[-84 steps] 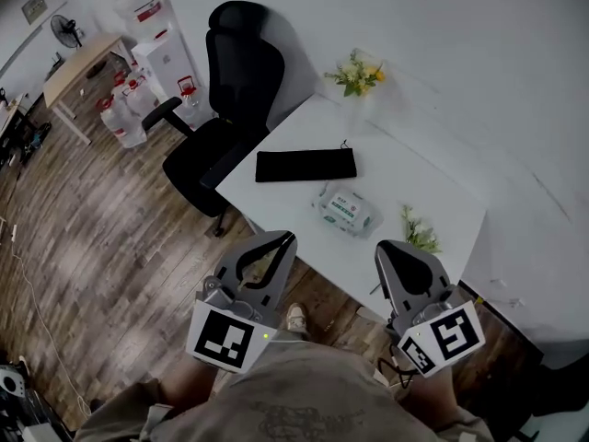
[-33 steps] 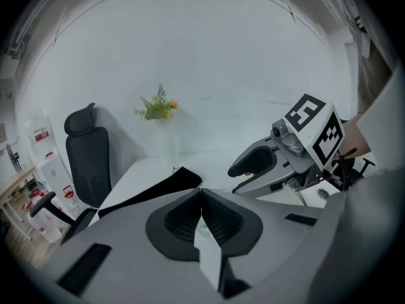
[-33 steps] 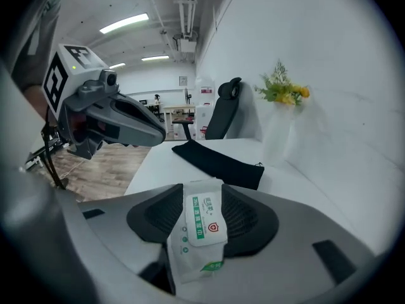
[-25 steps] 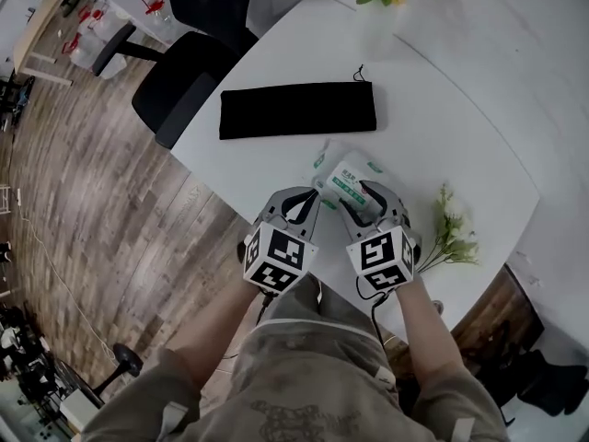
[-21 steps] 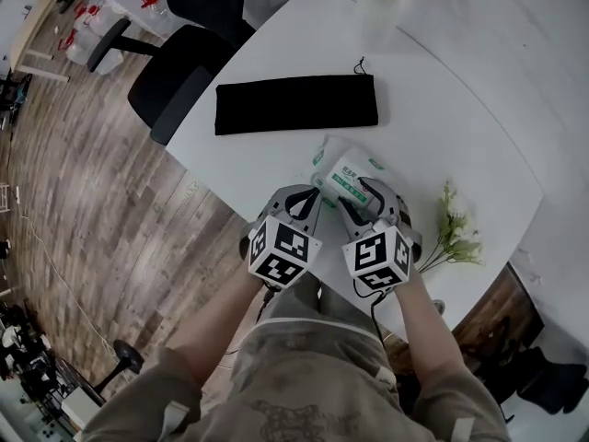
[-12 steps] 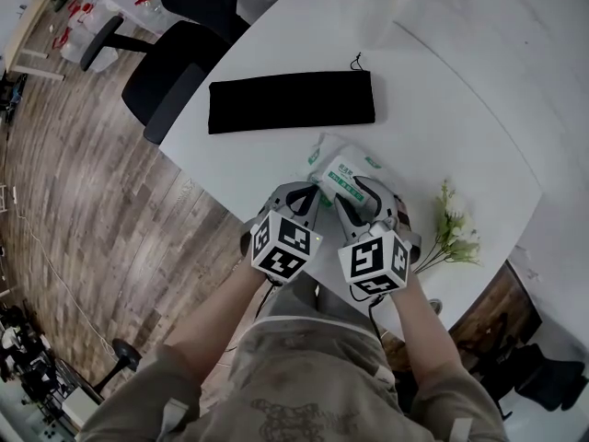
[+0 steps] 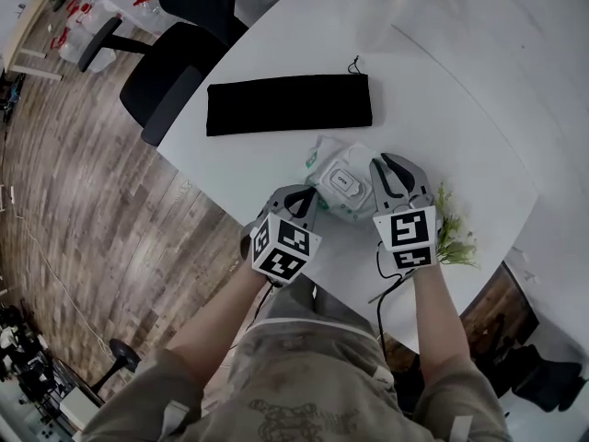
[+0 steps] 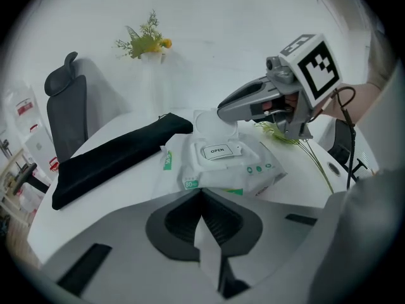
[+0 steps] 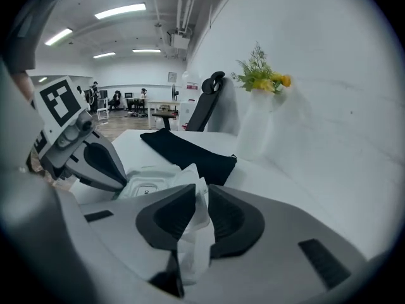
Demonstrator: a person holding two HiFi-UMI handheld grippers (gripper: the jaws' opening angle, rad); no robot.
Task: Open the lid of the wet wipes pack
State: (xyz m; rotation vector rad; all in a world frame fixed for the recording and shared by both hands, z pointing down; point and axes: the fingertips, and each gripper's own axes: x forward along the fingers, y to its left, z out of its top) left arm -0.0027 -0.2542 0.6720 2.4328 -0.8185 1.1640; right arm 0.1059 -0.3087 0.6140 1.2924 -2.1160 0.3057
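My right gripper (image 9: 199,186) is closing its jaws on a crinkled white flap (image 9: 189,176) that stands up between them, right beside the wipes pack (image 7: 339,184). My left gripper (image 8: 202,194) has its jaws together, with the tips touching the pack's near edge. The pack lies on the white table (image 7: 442,118) with its lid (image 8: 212,119) raised, near a black pouch (image 7: 287,104).

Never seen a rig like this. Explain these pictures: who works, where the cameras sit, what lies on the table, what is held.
A person, no robot, holds a two-jaw gripper in each hand. One camera looks down from the head; one rides on each gripper. On the table lie a wet wipes pack, lid open, a black pouch and a flower sprig. The left gripper pinches the pack's near edge. The right gripper's jaws are closing, a thin white piece between them.
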